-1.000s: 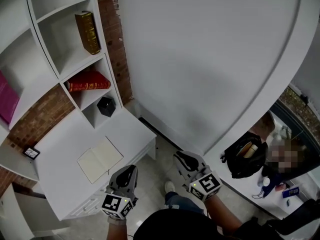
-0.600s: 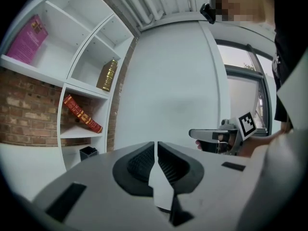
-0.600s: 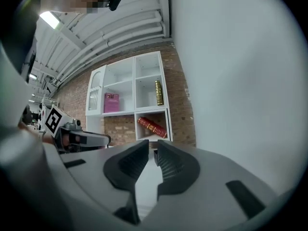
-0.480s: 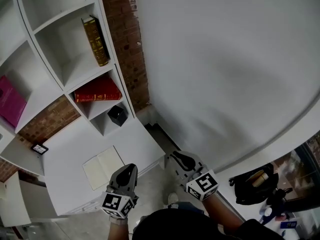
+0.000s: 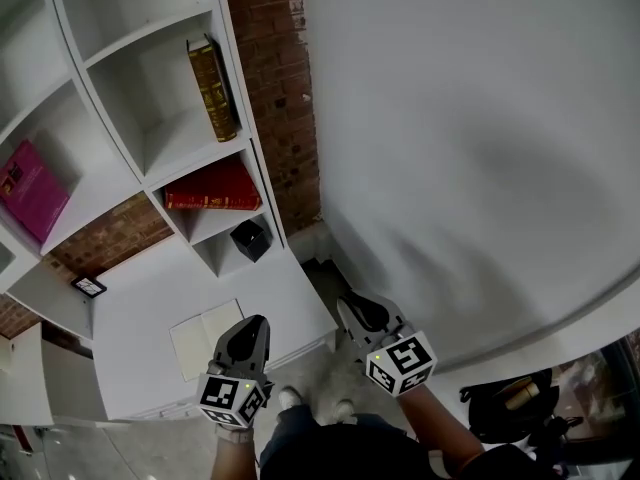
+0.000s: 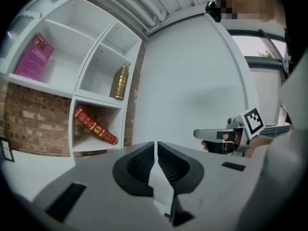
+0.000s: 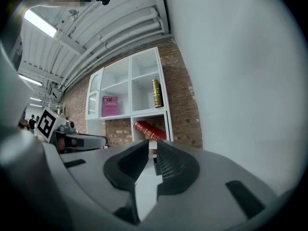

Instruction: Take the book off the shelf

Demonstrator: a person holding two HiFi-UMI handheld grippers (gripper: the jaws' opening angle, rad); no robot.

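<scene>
Still on the white shelf (image 5: 128, 138), the red book (image 5: 212, 188) leans untouched in its lower right compartment, with a gold book (image 5: 213, 88) upright in the one above and a pink book (image 5: 32, 188) further left; which is wanted I cannot tell. Over the last second the shelf has drawn nearer and more central in the head view, so the approach looks under way. The left gripper (image 5: 252, 326) and right gripper (image 5: 355, 310) hang well short of it, jaws closed on nothing.
</scene>
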